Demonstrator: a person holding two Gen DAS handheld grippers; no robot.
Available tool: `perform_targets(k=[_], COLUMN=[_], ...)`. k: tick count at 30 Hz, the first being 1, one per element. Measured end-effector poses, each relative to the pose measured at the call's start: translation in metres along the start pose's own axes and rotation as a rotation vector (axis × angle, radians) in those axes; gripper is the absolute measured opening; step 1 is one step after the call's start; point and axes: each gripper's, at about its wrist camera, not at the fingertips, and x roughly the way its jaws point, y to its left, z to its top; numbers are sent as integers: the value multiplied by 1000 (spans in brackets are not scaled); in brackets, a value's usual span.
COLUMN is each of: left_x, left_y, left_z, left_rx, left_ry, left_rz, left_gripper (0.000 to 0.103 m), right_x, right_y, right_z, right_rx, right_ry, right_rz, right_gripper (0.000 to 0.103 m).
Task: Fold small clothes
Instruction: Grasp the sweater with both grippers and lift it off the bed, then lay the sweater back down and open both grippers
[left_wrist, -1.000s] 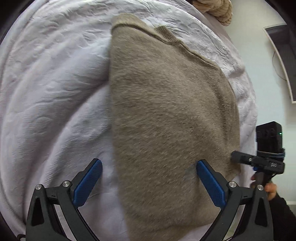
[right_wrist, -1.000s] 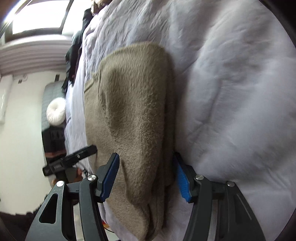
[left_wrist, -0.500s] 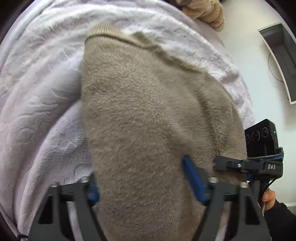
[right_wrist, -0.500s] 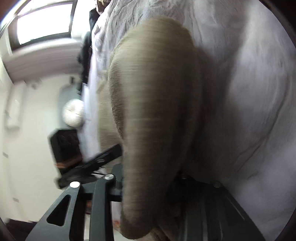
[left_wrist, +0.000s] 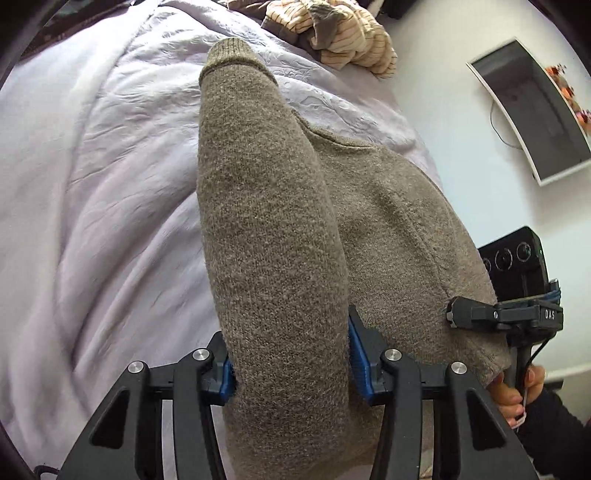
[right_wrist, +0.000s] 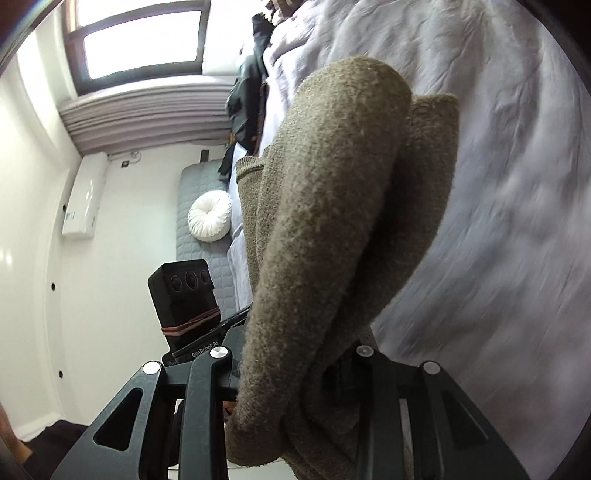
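Taupe knit sweater (left_wrist: 273, 236) clenched in closing left gripper (left_wrist: 291, 363) — right gripper (right_wrist: 295, 380) likewise clenched on it, pads hidden

Right tongs (right_wrist: 291, 373) clamp the bunched brown sweater (right_wrist: 332, 221) above the bedspread (right_wrist: 517, 184).

A bed (left_wrist: 92, 184) covered in a pale lilac quilted spread carried a taupe knit sweater (left_wrist: 388, 221) near one edge, a striped beige garment (left_wrist: 347, 33) heaped at its far corner, and dark clothes (right_wrist: 247, 99) along that edge.
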Motion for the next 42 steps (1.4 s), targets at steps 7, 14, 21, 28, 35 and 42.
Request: perform_targets(k=[7, 14, 21, 28, 35, 42], left_x=[-65, -55, -57, -92, -72, -38], left_y=[28, 82, 111, 127, 98, 82], left_z=[-82, -140, -174, -183, -189, -200], left_rx=[2, -129, -149, -174, -114, -29], left_ry=[44, 83, 66, 30, 80, 157], left_rz=[78, 142, 295, 441, 414, 459], left_gripper=[50, 50, 60, 60, 60, 72], right_x=[50, 120, 124, 79, 99, 143], right_y=[31, 19, -16, 10, 60, 30], right_z=[-75, -107, -105, -116, -161, -170], right_rx=[-17, -28, -9, -37, -245, -308], right_ry=[66, 169, 177, 56, 88, 231], right_rz=[-4, -99, -462, -770, -737, -882], right_gripper=[34, 34, 41, 35, 25, 21])
